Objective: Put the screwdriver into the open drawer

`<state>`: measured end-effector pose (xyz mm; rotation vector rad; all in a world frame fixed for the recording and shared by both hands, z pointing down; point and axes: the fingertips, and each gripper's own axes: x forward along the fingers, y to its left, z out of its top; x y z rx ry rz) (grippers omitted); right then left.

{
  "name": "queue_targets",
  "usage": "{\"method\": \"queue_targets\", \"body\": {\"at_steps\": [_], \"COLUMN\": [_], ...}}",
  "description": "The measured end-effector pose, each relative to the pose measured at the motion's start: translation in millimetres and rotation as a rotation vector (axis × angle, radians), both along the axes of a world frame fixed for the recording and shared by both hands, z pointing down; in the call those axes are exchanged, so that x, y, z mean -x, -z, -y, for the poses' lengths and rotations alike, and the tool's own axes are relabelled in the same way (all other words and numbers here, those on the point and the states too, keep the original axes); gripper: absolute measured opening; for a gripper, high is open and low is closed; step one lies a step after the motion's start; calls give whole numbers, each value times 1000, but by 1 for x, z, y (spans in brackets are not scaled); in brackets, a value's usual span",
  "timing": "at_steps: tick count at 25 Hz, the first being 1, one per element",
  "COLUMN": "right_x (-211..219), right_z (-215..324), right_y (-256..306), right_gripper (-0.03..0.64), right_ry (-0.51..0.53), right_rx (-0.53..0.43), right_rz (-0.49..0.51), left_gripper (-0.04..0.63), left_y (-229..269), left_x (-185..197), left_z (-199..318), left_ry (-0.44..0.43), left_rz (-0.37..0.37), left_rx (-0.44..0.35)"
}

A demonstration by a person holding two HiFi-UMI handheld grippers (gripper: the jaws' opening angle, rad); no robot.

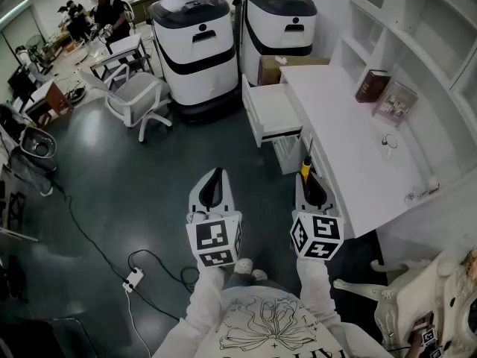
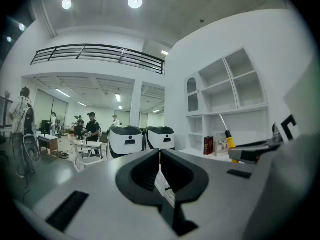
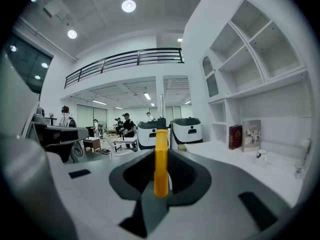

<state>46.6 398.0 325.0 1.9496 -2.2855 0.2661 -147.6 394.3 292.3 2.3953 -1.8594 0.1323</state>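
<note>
Yellow plastic marks the handle of the screwdriver (image 3: 160,161), which stands upright in the right gripper (image 3: 161,180). The jaws are clamped on the handle from both sides, and the thin metal shaft rises above them. Level with it on its left, the left gripper (image 1: 215,183) has its jaws pressed together with nothing between them. Just to the right of the right gripper runs the front edge of a white desk (image 1: 350,162). Ahead of that gripper and a little to its left, apart from it, the desk's drawer (image 1: 272,114) stands pulled out. Farther ahead on the desktop, to the right, a dark red book (image 1: 371,85) stands upright. Beyond the drawer are two white-and-black machines (image 1: 190,43).
</note>
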Motion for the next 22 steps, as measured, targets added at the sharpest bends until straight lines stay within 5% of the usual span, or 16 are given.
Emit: {"method": "queue_targets", "body": {"at_steps": [22], "right_x": [16], "right_z": [34], "right_y": [-15], "right_gripper": [74], "right_ry": [-29], "right_rx": [16], "right_rz": [23], "left_gripper": [9], "left_y": [-18], "left_x": [13], "left_z": [45], "left_ry": [-41], "left_rz": [-9], "left_rx": [24]}}
